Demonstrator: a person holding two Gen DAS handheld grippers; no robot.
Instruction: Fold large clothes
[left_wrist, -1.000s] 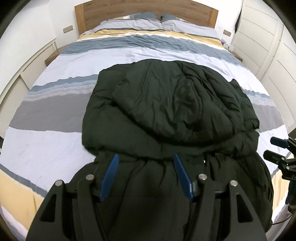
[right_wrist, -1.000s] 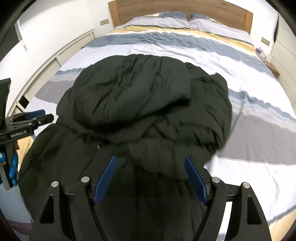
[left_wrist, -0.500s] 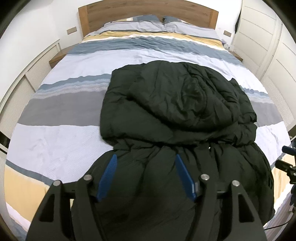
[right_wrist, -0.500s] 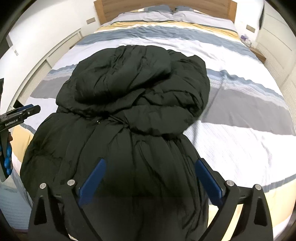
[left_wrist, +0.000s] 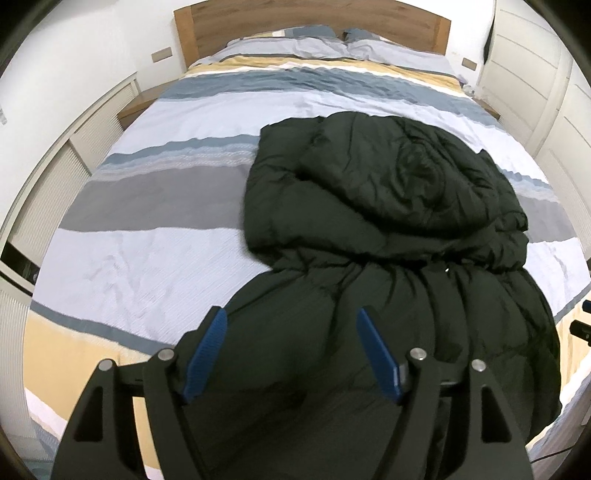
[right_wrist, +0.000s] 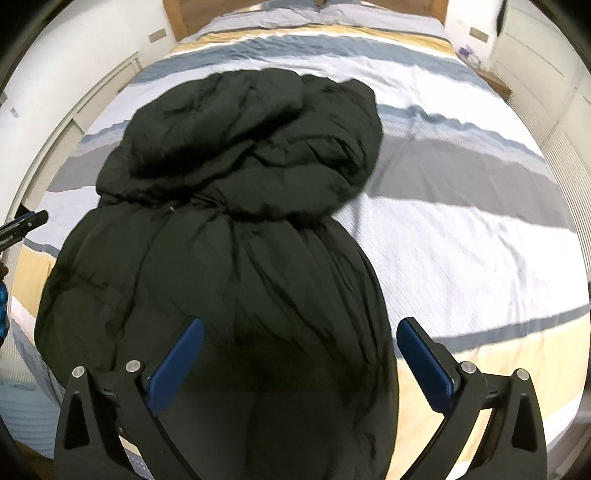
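Striped bed (left_wrist: 155, 258) with wooden headboard (left_wrist: 310, 18) carries one black puffer coat (left_wrist: 388, 229), bunched along the foot edge, its top half doubled over. Left gripper (left_wrist: 291, 350) and right gripper (right_wrist: 299, 365) hover above it, both jaws opening, gripping nothing. Best next: pinch the hem corners evenly, fold toward the headboard.

No text, label, brand, number or sign can be read in either view.
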